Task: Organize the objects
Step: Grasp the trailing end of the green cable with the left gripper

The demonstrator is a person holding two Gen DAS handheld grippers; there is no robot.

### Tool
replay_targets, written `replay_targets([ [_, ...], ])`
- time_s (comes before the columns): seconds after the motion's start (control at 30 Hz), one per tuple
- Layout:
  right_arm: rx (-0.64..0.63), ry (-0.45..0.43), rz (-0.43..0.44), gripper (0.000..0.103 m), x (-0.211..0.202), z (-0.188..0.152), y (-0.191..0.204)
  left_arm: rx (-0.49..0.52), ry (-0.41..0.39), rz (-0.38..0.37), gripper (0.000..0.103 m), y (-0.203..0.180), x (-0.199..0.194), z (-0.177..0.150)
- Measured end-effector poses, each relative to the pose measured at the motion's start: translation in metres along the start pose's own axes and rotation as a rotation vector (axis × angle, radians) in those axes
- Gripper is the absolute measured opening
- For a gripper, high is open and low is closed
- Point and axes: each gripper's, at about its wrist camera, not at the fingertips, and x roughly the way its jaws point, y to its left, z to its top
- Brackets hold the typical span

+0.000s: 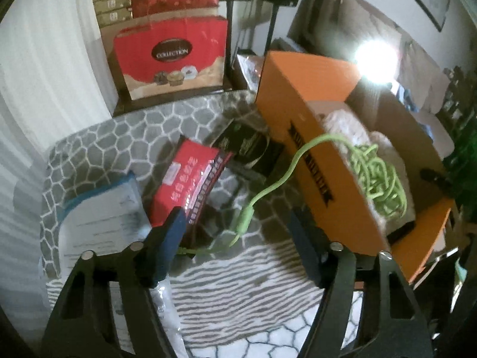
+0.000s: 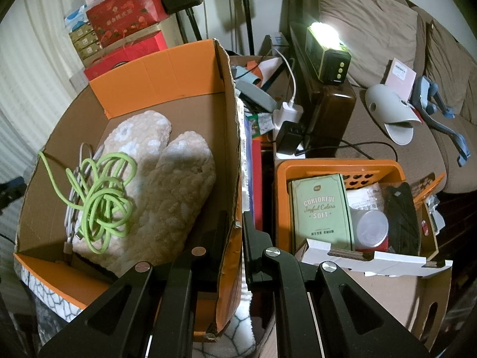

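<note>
Green braided cable (image 1: pixel 269 185) trails out of the orange cardboard box (image 1: pixel 301 155) onto the patterned blanket (image 1: pixel 125 131), its loose end between the left gripper (image 1: pixel 238 238)'s released jaws; the right gripper (image 2: pixel 235 223) is clenched on the box's wall.

Gripper (image 2: pixel 235 223) clamped on box wall (image 2: pixel 232 149)

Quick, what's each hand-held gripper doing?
Left hand-held gripper: open, holding nothing.
Right hand-held gripper: shut on the orange cardboard box's wall.
</note>
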Motion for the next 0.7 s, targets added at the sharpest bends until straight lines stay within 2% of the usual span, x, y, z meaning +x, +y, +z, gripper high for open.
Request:
replay_targets([
  [0.2,0.001,0.001,0.001,0.007,0.0,0.0,0.0,0.043,0.002,-0.003,0.064,-0.003,0.016,-0.007],
  [0.4,0.0,0.0,0.001,0.008,0.0,-0.001,-0.001,0.095,0.032,0.064,0.059,-0.017,0.033,-0.009],
  [0.47,0.001,0.001,0.001,0.008,0.0,-0.001,-0.001,0.096,0.05,0.087,0.052,-0.019,0.039,-0.009],
  [0.6,0.0,0.001,0.0,0.007,0.0,-0.001,0.0,0.042,0.1,0.069,0.019,-0.017,0.048,-0.007],
  [0.63,0.001,0.001,0.001,0.007,0.0,-0.001,-0.001,0.032,0.104,0.064,0.014,-0.016,0.049,-0.006],
  [0.7,0.0,0.0,0.0,0.008,0.0,-0.001,0.0,0.009,0.094,0.062,0.014,-0.014,0.048,-0.005],
])
